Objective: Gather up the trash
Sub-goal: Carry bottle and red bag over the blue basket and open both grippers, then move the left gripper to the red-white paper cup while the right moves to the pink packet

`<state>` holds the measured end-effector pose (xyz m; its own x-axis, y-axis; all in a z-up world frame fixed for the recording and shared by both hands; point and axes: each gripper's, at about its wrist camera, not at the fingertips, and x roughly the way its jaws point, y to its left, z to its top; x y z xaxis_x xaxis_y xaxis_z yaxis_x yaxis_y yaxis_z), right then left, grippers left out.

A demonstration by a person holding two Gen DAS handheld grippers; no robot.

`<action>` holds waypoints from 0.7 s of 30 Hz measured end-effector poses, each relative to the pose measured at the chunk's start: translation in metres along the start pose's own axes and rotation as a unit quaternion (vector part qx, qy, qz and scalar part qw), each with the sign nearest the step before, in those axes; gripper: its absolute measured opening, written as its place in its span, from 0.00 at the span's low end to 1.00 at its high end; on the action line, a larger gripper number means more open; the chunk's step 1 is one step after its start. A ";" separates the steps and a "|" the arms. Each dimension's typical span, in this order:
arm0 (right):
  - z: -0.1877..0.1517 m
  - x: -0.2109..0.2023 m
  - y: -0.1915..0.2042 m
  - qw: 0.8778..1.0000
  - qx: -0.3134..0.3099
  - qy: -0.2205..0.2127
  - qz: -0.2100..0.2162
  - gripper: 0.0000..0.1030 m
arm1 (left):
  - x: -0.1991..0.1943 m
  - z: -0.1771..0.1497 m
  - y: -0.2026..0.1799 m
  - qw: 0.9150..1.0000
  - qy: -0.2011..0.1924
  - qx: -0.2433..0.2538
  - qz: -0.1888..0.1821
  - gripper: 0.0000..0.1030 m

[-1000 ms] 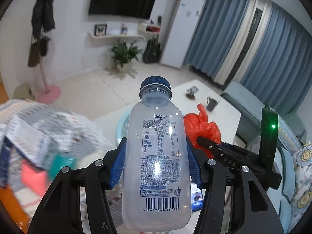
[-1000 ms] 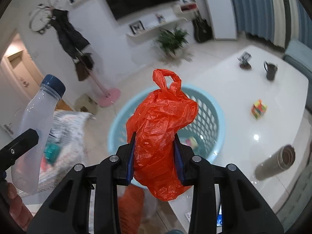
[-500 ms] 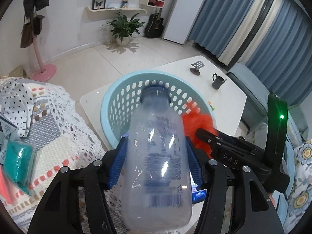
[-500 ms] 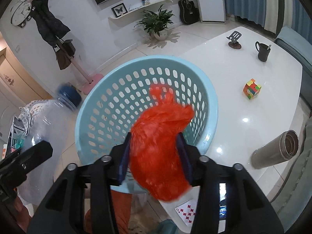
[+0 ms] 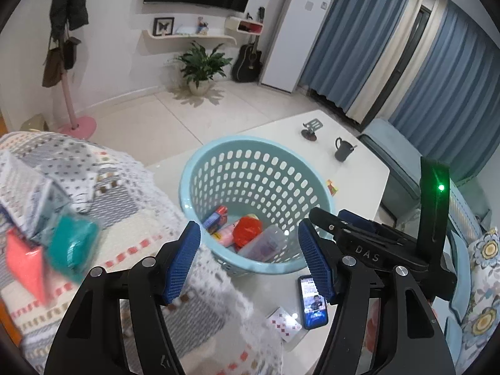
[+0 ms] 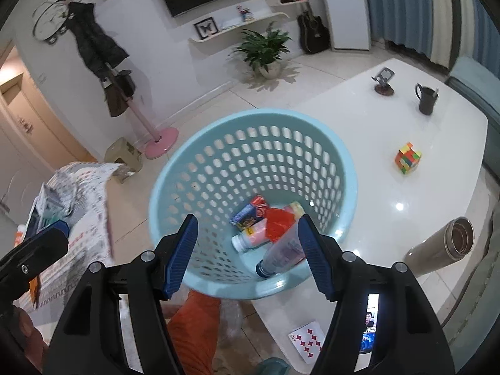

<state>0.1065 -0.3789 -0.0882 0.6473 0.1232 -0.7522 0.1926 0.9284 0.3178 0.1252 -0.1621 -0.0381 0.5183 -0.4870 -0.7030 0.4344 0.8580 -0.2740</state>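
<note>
A light-blue perforated basket [image 5: 256, 140] [image 6: 250, 116] stands at the near corner of the white table. At its bottom lie a clear plastic bottle with a blue cap [image 5: 265, 244] [image 6: 282, 251], a crumpled red plastic bag [image 5: 248, 230] [image 6: 278, 222], a small pink bottle [image 6: 251, 238] and a red and blue carton [image 6: 250, 214]. My left gripper [image 5: 249, 232] hovers above the basket's near rim, jaws opening, nothing between them. My right gripper [image 6: 247, 222] hangs over the basket's mouth, jaws also opening and empty. The two grippers are side by side.
On the table [image 6: 406, 125] are a phone [image 5: 314, 301], a playing card [image 5: 284, 323], a black mug [image 6: 426, 100], a colour cube [image 6: 407, 157], a lying metal flask [image 6: 443, 247] and a phone stand [image 6: 384, 82]. A patterned blanket [image 5: 93, 187] lies to the left.
Both grippers opened. The clear bottle left my left gripper and the red bag left my right gripper; both now lie inside the basket.
</note>
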 end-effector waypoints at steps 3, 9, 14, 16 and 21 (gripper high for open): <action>-0.001 -0.014 0.020 1.000 -0.022 -0.012 0.014 0.61 | -0.028 -0.005 0.009 1.000 -0.019 -0.005 0.005 0.62; -0.004 -0.048 0.077 0.995 -0.077 -0.048 0.052 0.61 | -0.087 -0.015 0.036 0.997 -0.064 -0.029 0.027 0.62; -0.013 -0.066 0.134 0.986 -0.133 -0.067 0.079 0.61 | -0.140 -0.028 0.073 0.990 -0.105 -0.056 0.073 0.62; -0.018 -0.067 0.155 0.982 -0.151 -0.068 0.086 0.61 | -0.165 -0.038 0.098 0.984 -0.119 -0.077 0.104 0.62; -0.032 -0.058 0.202 0.977 -0.182 -0.055 0.100 0.61 | -0.212 -0.063 0.162 0.964 -0.140 -0.140 0.175 0.64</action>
<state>0.0846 -0.1877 0.0010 0.7245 0.2952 -0.6228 -0.2082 0.9552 0.2105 0.0392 0.0899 0.0251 0.7924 -0.1508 -0.5911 0.0010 0.9693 -0.2459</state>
